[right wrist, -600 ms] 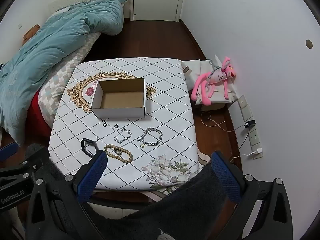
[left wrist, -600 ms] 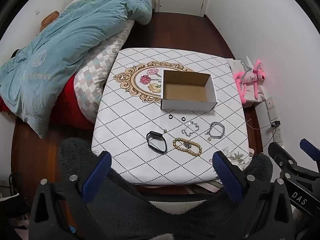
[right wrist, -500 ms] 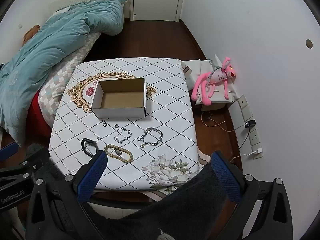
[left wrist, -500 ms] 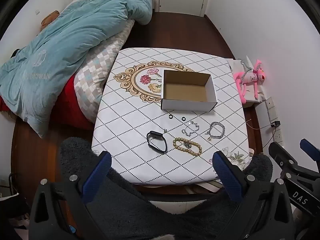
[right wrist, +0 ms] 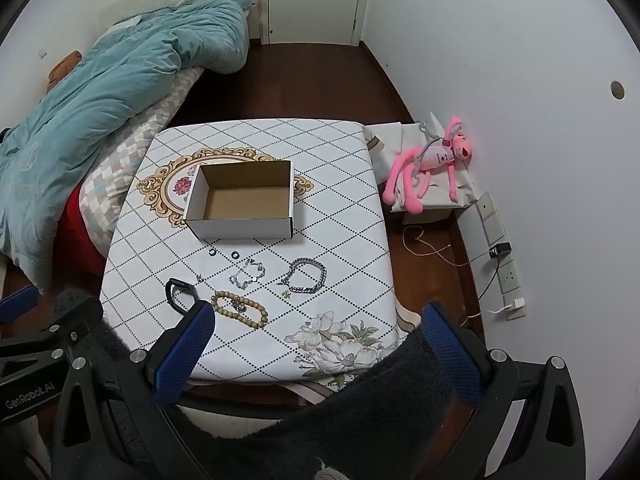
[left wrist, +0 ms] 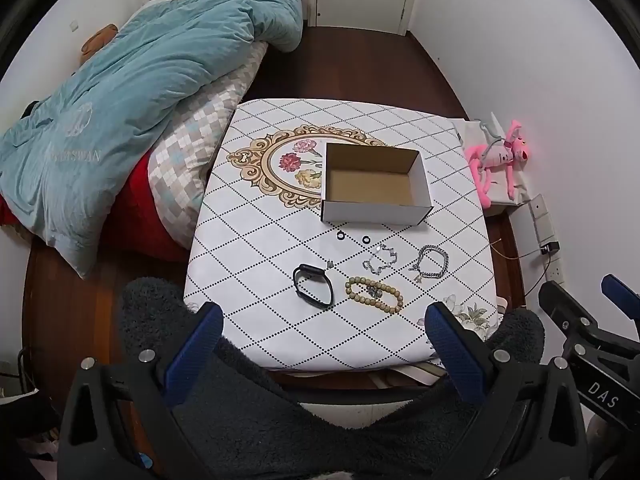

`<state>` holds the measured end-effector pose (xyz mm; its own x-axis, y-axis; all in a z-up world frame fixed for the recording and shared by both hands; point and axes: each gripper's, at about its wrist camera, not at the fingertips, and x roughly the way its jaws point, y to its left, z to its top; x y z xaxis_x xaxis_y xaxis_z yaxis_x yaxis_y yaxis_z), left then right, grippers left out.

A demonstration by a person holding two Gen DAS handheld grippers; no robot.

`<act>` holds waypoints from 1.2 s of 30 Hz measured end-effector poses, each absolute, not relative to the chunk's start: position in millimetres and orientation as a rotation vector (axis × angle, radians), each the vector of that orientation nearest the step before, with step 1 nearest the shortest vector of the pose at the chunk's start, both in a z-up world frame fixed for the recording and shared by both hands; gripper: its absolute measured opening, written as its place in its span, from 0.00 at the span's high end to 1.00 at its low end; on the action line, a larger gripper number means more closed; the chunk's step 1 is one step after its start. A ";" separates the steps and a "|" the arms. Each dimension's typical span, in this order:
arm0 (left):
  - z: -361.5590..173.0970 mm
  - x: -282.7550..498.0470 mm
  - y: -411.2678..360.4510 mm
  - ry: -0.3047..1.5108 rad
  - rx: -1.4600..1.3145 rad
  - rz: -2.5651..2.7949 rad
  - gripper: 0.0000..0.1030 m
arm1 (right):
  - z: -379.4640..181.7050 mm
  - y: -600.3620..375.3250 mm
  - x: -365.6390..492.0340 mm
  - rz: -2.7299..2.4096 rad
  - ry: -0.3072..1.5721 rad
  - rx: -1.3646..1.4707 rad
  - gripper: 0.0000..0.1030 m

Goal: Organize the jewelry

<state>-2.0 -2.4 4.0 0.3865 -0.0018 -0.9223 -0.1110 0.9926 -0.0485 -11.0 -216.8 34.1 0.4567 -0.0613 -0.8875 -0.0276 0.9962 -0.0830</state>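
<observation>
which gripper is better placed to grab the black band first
Probably left: the black band lies nearest the left gripper. From the right gripper it sits far left, partly hidden behind a finger.

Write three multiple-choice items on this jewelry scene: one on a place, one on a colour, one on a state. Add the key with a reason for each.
1. Where does the cardboard box stand relative to the jewelry on the table?
A. On the far side of it
B. On the floor
C. Beside the plush toy

2. What colour is the band lying left of the beaded bracelet?
A. Red
B. Black
C. Gold

3. What state is the left gripper in?
A. Shut on the silver chain bracelet
B. Shut on a ring
C. Open and holding nothing

Key: 1 A, the box sits beyond the two small rings. 2 B, the loop is plainly black. 3 C, its fingers stand wide apart short of the jewelry, as do those of the right gripper.
</observation>
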 end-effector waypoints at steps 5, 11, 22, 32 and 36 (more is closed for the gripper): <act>5.0 -0.2 -3.3 1.172 -0.107 0.070 0.00 | 35.3 -217.3 -9.5 -0.021 1.092 -0.089 0.00; 9.6 0.9 -1.8 1.168 -0.109 0.071 0.00 | 40.4 -219.9 -9.8 -0.023 1.090 -0.087 0.00; 14.4 0.7 -1.0 1.154 -0.110 0.078 0.00 | 40.2 -220.9 -10.7 -0.022 1.087 -0.087 0.00; 15.1 1.5 -1.8 1.152 -0.105 0.077 0.00 | 43.7 -225.7 -10.3 -0.026 1.083 -0.081 0.00; 15.7 0.3 -1.6 1.145 -0.103 0.079 0.00 | 44.9 -227.5 -10.5 -0.029 1.081 -0.081 0.00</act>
<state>0.3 -1.6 15.7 0.4114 0.0100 -0.9114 -0.1149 0.9925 -0.0410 -10.5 -227.5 44.9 0.4704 -0.0630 -0.8802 -0.0162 0.9967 -0.0800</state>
